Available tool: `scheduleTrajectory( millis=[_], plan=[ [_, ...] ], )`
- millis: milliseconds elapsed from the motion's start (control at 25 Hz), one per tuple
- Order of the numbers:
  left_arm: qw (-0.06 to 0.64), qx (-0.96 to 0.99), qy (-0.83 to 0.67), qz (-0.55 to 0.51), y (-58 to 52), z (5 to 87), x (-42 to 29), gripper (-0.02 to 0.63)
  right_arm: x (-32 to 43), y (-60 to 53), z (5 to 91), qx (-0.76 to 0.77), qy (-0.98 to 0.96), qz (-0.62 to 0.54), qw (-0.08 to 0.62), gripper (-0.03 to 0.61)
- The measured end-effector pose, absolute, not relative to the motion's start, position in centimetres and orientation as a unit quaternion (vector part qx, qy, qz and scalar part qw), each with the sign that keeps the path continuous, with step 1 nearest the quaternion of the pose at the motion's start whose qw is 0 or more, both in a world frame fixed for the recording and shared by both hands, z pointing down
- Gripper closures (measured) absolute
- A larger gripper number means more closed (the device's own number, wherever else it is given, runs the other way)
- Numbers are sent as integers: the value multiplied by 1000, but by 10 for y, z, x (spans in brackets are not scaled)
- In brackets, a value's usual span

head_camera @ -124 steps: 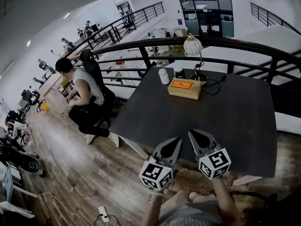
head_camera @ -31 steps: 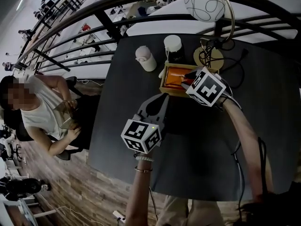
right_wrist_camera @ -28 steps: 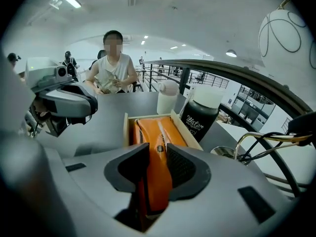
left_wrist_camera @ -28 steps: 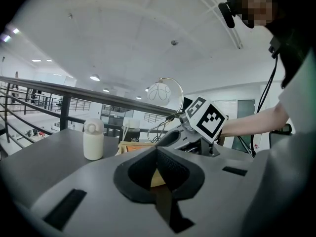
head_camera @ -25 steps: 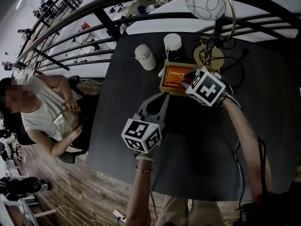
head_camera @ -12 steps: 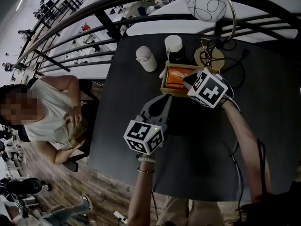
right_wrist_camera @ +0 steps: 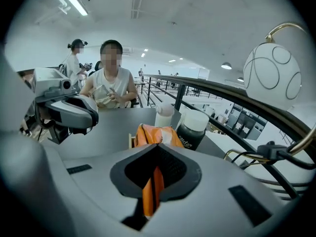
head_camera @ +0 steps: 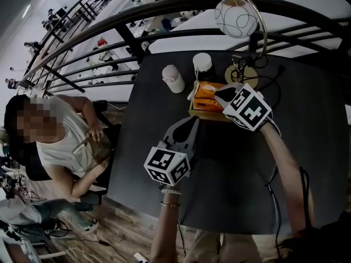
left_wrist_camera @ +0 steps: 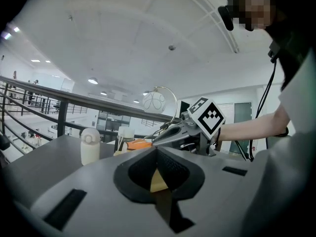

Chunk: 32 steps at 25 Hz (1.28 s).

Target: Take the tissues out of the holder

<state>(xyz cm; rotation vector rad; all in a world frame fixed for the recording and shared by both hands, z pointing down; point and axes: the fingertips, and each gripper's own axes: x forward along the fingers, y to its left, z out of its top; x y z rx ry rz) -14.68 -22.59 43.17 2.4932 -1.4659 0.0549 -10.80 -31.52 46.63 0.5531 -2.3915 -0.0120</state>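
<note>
Clearly, the right gripper (head_camera: 220, 93) was clamped on the orange tissue pack (head_camera: 205, 90) — just above the wooden holder (head_camera: 207, 115) (left gripper (head_camera: 191, 124) had its jaws together, empty).

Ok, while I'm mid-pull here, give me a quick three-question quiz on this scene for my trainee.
1. True or false: the right gripper is shut on the orange tissue pack.
2. Multiple choice: the light wooden holder around that pack stands A) on the floor, B) on the dark table, C) on a chair.
3. Fill in: beyond the holder stand a white bottle and a dark jar with a ____ lid.
Key: 1 true; 2 B; 3 white.
</note>
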Motion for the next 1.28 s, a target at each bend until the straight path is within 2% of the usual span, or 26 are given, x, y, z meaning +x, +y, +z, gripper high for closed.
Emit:
scheduleTrajectory(
  millis=[720,1000,1280],
  plan=[
    [84,868,-490,-6,-189,359,-131,606,-85,-269,375,233,-942,10,240,561],
    [76,876,-477,-14,-147,343,-120,606,-71,-220,368,222,-950,17,219,561],
    [97,874,-476,-23,-121,355,-115,606,-62,-186,385,208,-952,30,223,561]
  ],
)
